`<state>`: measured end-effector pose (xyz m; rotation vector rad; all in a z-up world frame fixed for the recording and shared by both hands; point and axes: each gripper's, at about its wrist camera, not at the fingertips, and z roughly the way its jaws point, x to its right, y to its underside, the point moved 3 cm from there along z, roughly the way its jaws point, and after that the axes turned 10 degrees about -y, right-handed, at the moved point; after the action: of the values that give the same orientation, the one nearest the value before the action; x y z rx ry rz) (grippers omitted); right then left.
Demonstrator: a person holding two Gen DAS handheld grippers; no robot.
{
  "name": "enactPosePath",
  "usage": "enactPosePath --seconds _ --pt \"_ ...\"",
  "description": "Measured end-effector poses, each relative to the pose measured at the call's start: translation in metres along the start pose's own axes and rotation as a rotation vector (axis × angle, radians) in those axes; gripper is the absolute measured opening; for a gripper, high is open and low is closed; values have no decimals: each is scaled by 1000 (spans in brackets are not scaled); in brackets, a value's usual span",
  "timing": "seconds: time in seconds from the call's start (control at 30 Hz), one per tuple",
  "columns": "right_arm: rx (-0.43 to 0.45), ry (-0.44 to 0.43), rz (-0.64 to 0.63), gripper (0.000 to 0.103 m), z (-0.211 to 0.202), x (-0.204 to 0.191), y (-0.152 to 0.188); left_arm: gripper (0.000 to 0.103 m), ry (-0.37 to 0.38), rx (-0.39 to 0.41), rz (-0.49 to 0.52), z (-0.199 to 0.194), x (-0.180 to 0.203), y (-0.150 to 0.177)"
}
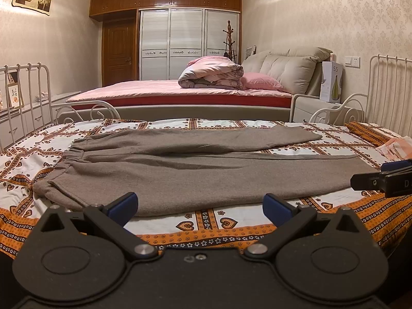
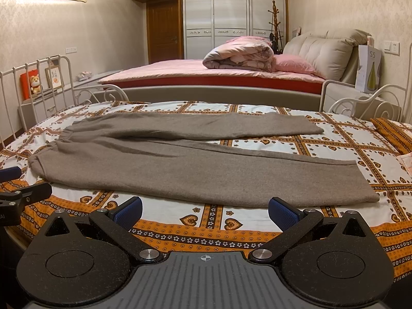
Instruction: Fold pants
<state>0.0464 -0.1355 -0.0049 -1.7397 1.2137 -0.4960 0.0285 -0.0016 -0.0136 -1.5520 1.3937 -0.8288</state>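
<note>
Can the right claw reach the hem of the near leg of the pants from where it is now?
Probably yes. The right claw is open and faces the near leg, whose hem lies flat on the bed, slightly to its right. Nothing lies between them.

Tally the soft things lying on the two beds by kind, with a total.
Grey-brown pants: 1, spread flat on the patterned bed
Rolled pink quilt: 1, on the far bed
Pink pillow: 1, beside the quilt
Orange patterned pillow: 1, at the near bed's right end
Total: 4
</note>
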Motion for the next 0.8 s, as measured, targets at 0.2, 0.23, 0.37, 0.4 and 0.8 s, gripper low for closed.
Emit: enactPosePath --seconds 0.2,0.23,0.37,0.4,0.8 --pt "2 -1 0 103 0 0 0 97 0 1 2 0 1 1" --pt "3 -1 0 103 -1 0 -1 97 1 1 4 0 1 1" --pt "7 -1 1 103 -2 0 -1 97 2 2 3 0 1 1" --pt "6 -1 0 103 -2 0 -1 97 2 2 3 0 1 1" --pt "6 -5 -3 103 -3 0 -1 97 -6 2 6 0 0 1"
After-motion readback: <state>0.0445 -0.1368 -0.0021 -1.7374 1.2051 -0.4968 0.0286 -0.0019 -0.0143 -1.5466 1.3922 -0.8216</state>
